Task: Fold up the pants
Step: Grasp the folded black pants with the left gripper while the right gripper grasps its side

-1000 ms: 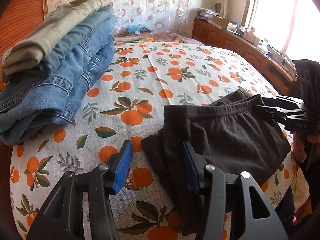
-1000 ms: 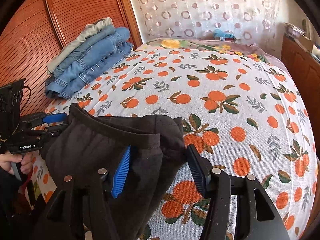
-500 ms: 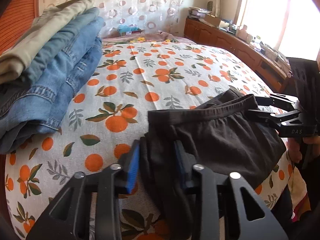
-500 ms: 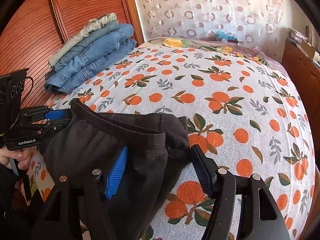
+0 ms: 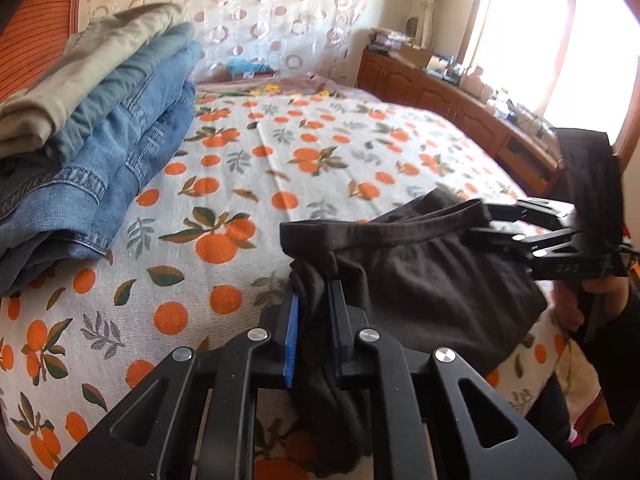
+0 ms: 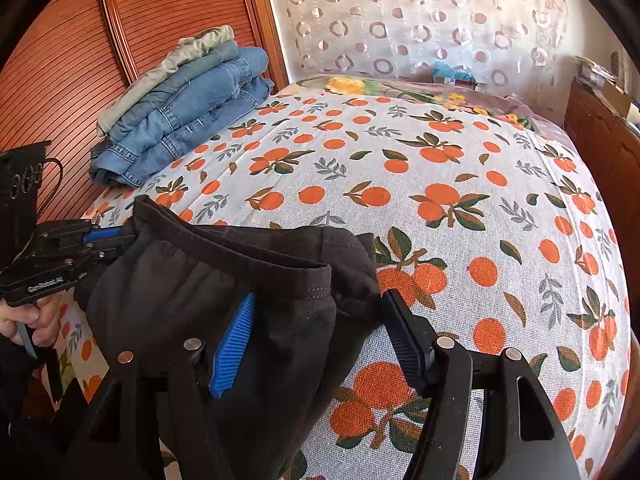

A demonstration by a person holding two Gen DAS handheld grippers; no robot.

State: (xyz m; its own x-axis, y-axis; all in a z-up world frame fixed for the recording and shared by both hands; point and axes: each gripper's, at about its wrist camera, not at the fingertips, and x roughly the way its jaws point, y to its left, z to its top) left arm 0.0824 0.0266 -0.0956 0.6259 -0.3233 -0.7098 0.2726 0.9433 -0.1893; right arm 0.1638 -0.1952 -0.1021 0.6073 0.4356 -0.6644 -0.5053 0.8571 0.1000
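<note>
Dark brown pants (image 5: pixel 424 276) lie bunched at the near edge of the bed, waistband up. My left gripper (image 5: pixel 314 320) is shut on the pants' left waist corner, cloth pinched between its blue pads. My right gripper (image 6: pixel 320 332) is open, its jaws wide apart around the right waist corner of the pants (image 6: pixel 224 280), cloth draped between the fingers. The right gripper also shows in the left wrist view (image 5: pixel 504 220) at the far side of the waistband. The left gripper shows in the right wrist view (image 6: pixel 104 236) at the pants' left end.
A bedsheet with orange-fruit print (image 6: pixel 440 184) covers the bed. A stack of folded jeans and khaki pants (image 5: pixel 100 128) sits at the left by a wooden headboard (image 6: pixel 80 40). A wooden cabinet (image 5: pixel 460 108) runs along the right under a window.
My left gripper closed from wide open onto the left waist corner of the pants. My right gripper stayed open around the right corner.
</note>
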